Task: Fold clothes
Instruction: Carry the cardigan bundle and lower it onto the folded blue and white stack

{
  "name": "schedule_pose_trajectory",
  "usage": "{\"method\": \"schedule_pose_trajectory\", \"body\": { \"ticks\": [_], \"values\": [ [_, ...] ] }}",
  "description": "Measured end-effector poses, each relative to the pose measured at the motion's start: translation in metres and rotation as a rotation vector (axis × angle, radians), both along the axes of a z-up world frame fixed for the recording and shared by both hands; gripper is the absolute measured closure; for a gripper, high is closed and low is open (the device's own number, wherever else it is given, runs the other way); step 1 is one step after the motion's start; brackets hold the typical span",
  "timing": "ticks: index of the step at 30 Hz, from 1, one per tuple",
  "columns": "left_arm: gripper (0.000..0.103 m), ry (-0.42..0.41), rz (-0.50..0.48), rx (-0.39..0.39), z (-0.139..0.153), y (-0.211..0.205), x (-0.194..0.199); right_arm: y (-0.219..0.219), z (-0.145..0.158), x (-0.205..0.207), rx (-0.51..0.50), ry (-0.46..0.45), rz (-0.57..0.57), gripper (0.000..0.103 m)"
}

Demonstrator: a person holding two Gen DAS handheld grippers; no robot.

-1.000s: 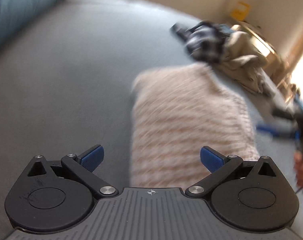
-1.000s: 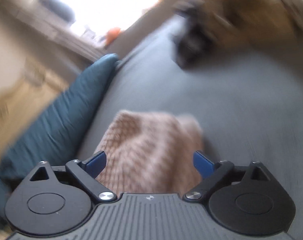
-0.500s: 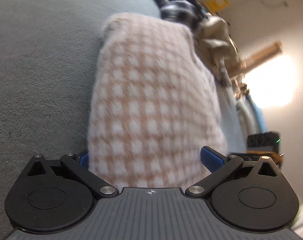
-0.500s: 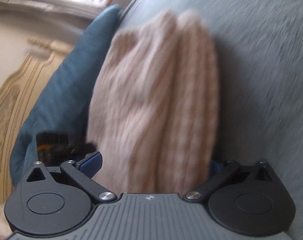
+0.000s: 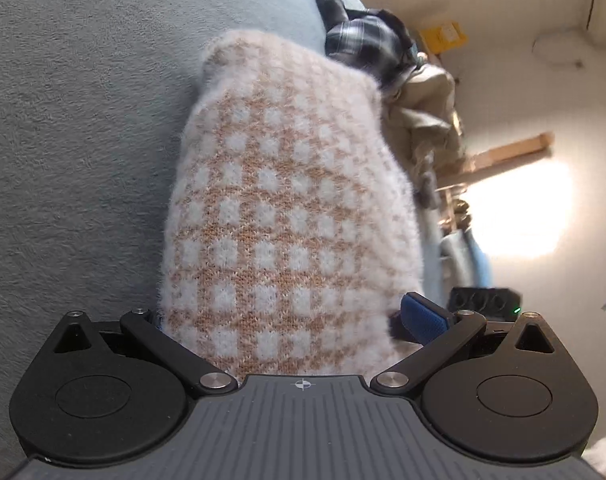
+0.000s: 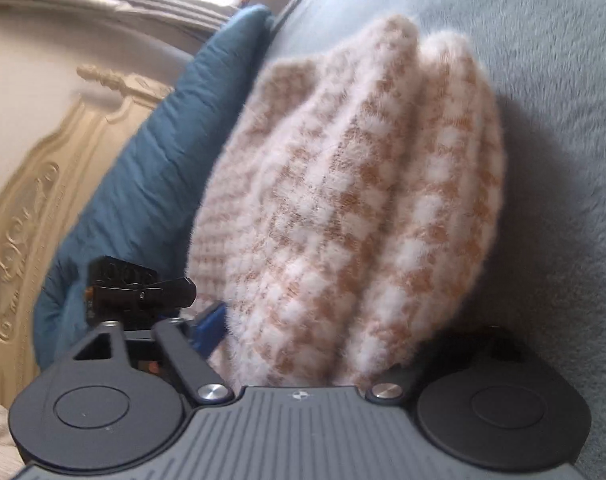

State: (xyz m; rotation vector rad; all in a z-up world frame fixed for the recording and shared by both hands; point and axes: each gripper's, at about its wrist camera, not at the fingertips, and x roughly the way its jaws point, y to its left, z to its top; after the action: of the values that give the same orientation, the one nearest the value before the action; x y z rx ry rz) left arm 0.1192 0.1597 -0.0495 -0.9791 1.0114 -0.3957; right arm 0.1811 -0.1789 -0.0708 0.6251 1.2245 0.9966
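A folded fuzzy pink-and-tan checked sweater (image 5: 287, 216) lies on the grey blanket (image 5: 71, 128), filling the centre of both views. The left gripper (image 5: 287, 316) is spread around its near end; the blue right pad (image 5: 423, 316) stands just clear of the knit. The right gripper (image 6: 323, 328) has just been closing with the sweater (image 6: 351, 200) between its fingers; whether they press it I cannot tell. A teal pillow (image 6: 143, 184) lies at left, and crumpled clothes (image 5: 387, 60) at upper right.

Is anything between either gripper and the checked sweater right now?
Nothing visible. The folded checked sweater already sits between the jaws of both the left gripper and the right gripper, whose jaws have just been closing. The other clothes lie beyond it.
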Motion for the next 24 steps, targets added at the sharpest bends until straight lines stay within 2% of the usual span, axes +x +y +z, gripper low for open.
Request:
{"method": "schedule_pose_trajectory", "body": {
  "ticks": [7,15,19,24],
  "values": [
    [0.000,-0.039,-0.077,0.026,0.038,-0.019,0.021,-0.011,0.047,0.022,0.044,-0.112,-0.032,0.034],
    [0.000,-0.115,-0.136,0.076,0.098,-0.058,0.078,-0.030,0.112,0.050,0.055,-0.242,-0.066,0.035],
    [0.000,-0.159,-0.195,0.090,0.151,-0.090,0.111,-0.056,0.175,0.067,0.025,-0.320,-0.106,0.035],
    [0.000,-0.291,-0.290,0.084,0.246,-0.159,0.147,-0.120,0.293,0.073,-0.041,-0.472,-0.167,0.035]
  ]
}}
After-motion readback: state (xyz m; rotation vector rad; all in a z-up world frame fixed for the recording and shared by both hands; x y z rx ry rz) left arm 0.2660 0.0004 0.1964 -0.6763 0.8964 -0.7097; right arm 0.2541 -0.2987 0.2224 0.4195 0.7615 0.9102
